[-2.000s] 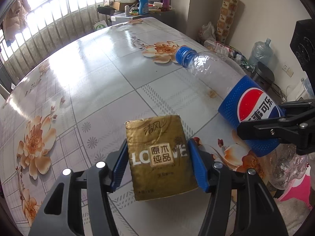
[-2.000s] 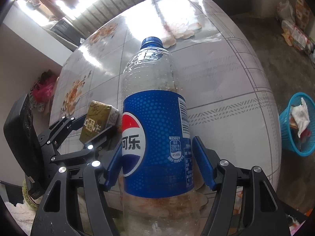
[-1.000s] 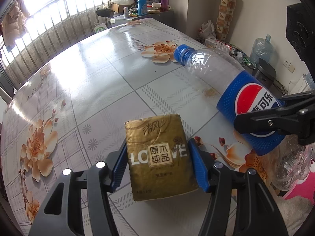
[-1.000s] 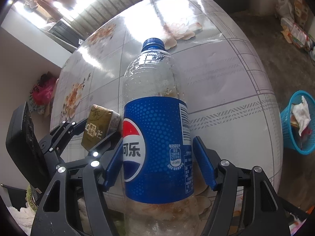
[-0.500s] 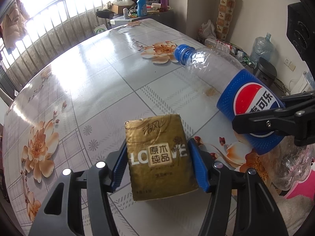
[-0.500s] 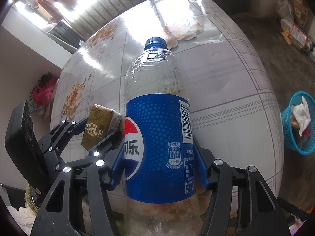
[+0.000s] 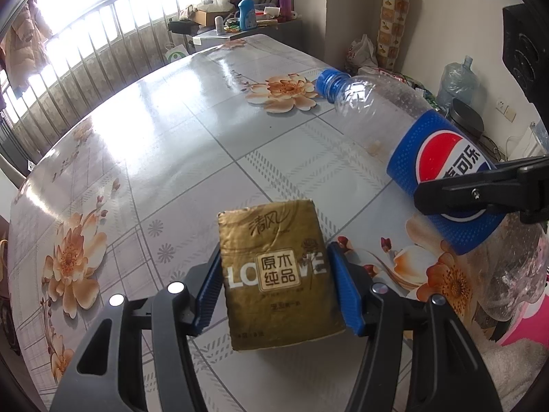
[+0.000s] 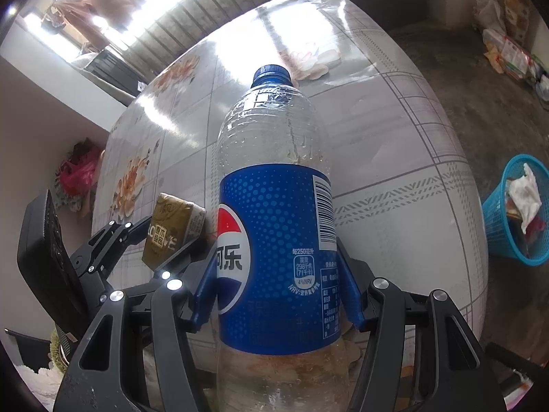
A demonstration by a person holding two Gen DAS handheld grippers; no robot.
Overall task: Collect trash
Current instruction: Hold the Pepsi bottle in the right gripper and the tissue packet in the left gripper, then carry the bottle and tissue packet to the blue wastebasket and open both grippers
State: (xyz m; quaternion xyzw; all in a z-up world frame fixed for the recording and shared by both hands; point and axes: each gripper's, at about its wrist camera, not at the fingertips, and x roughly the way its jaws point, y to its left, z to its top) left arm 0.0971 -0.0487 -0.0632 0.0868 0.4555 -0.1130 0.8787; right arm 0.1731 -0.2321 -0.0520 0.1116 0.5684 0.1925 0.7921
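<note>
Trash was in hand on both sides: left gripper (image 7: 274,292) clamped the tissue pack (image 7: 278,274), right gripper (image 8: 276,288) the Pepsi bottle (image 8: 274,226), both over the table (image 7: 154,137), probably bound for the blue basket (image 8: 514,219).

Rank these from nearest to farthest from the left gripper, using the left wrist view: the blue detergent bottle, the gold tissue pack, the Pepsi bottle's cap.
1. gold tissue pack: gripped between the left gripper's jaws.
2. Pepsi bottle's cap: right of centre, over the table.
3. blue detergent bottle: on the cluttered stand beyond the table's far end.
</note>
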